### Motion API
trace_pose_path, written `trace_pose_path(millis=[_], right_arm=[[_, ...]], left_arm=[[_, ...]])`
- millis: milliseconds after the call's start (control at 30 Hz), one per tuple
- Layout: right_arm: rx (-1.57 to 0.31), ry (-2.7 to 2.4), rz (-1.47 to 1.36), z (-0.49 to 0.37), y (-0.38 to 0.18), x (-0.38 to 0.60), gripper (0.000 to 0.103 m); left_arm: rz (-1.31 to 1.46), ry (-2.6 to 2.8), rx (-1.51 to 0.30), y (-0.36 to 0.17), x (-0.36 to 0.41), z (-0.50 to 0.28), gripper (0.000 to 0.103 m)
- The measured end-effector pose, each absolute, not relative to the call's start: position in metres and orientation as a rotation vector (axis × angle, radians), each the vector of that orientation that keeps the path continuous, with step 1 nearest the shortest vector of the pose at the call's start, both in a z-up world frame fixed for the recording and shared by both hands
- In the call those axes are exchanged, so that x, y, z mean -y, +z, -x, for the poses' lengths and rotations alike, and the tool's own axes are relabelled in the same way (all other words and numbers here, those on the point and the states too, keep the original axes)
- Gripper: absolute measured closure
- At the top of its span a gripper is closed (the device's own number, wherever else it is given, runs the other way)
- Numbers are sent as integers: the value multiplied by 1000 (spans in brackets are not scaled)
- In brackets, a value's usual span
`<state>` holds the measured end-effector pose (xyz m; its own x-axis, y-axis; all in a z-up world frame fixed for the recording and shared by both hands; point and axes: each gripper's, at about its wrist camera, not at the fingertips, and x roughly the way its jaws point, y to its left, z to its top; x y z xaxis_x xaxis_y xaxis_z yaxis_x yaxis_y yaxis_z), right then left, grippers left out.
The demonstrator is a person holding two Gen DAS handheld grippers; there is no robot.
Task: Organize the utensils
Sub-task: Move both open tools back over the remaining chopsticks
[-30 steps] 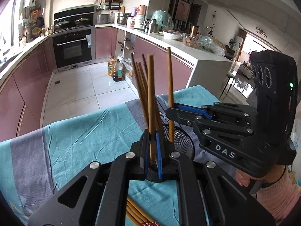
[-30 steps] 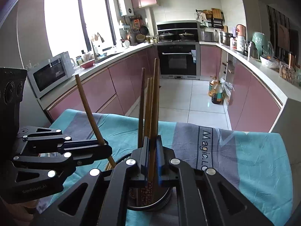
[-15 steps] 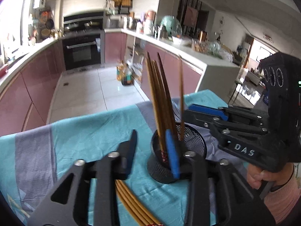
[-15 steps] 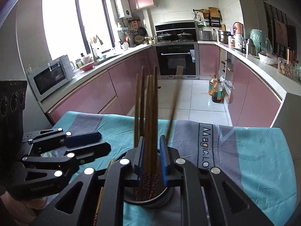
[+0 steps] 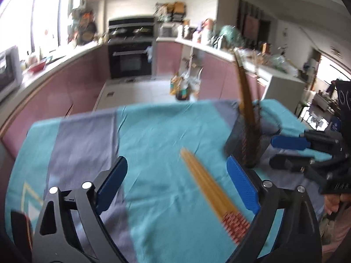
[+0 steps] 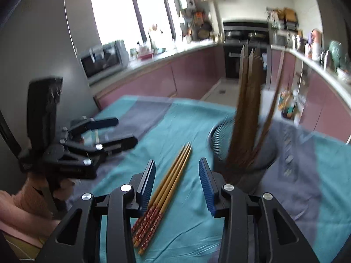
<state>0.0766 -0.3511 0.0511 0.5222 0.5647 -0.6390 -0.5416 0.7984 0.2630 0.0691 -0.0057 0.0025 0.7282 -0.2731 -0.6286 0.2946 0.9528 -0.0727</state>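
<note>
A black mesh holder (image 6: 266, 153) stands on the teal cloth with several brown chopsticks (image 6: 248, 109) upright in it. A bundle of yellow chopsticks with red patterned ends (image 6: 169, 188) lies flat on the cloth to its left. My right gripper (image 6: 177, 171) hovers over this bundle, its jaws opening, pads apart from the sticks. My left gripper (image 5: 177, 171) is opening wide with nothing gripped; the lying chopsticks (image 5: 210, 188) show beneath it and the holder (image 5: 248, 144) is to its right. Each gripper also shows in the other's view: right gripper (image 5: 274, 152), left gripper (image 6: 124, 131).
The teal and grey tablecloth (image 5: 153, 135) covers the table, whose far edge drops to a tiled kitchen floor. Pink cabinets (image 6: 193, 76), an oven and a cluttered counter lie beyond. A person's hand (image 6: 54, 188) in a pink sleeve holds the left gripper.
Both grippers were shut on chopsticks above the holder; they let them drop in, opened, and swung left and down toward the chopsticks lying on the cloth.
</note>
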Motion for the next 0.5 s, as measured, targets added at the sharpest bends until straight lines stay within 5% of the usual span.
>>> trace_pose_path(millis=[500], right_arm=[[-957, 583, 16, -90, -13, 314, 73]], left_arm=[[-67, -268, -839, -58, 13, -62, 16]])
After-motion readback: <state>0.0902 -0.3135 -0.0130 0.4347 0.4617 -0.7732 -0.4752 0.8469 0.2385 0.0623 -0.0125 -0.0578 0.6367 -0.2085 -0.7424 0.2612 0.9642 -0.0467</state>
